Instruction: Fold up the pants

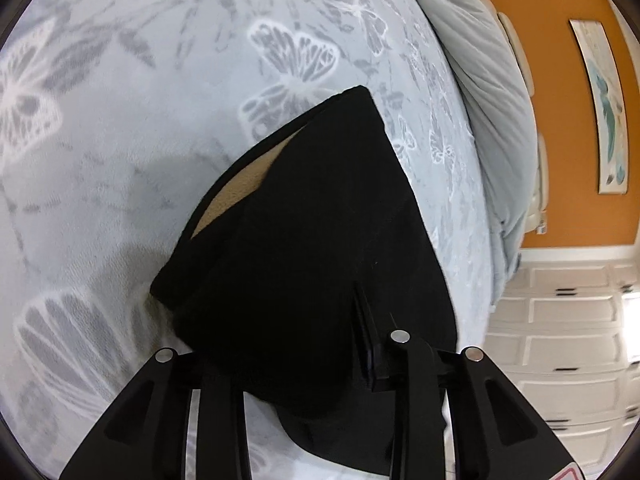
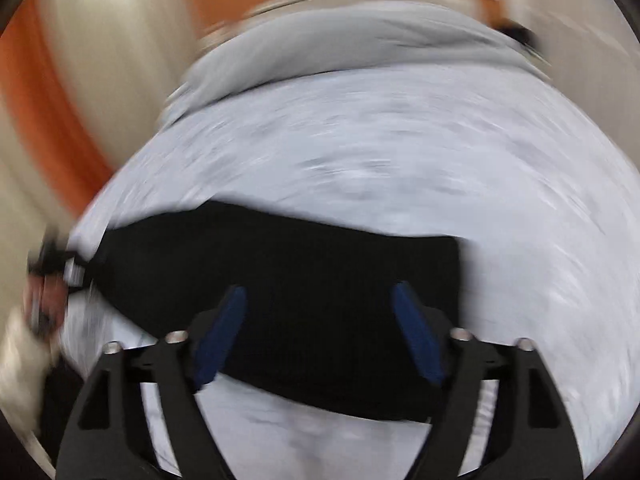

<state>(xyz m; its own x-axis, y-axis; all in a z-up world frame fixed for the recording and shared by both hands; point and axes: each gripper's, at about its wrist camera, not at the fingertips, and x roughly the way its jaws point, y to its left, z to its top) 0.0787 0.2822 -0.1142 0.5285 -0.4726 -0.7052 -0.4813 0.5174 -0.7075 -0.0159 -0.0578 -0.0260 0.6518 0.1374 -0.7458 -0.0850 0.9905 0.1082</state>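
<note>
The right gripper [image 2: 320,332] has two blue pads [image 2: 222,336], and they stand far apart. Nothing is between them. They hang above the folded black pants [image 2: 280,280] and do not pinch the cloth. This picture is very blurry.

The left gripper [image 1: 320,360] is harder to read. Only one of its black fingers [image 1: 362,320] shows clearly, and it sits right on top of the black cloth. The other finger is lost against the dark pants. The jaws look close together, but I cannot tell if they pinch the cloth or just touch it.

The folded black pants [image 1: 312,240] lie flat on a pale grey bedspread with white butterflies [image 1: 140,100]. They are folded into a short, thick bundle.

In the left wrist view the long side of the bundle runs from the bottom of the picture up to a corner near the middle. A bit of tan lining [image 1: 236,188] peeks out at the open edge on the left side.

In the right wrist view the bundle lies sideways, going from left to right across the bed. A plain grey blanket [image 2: 340,48] is bunched up at the far end of the bed.
</note>
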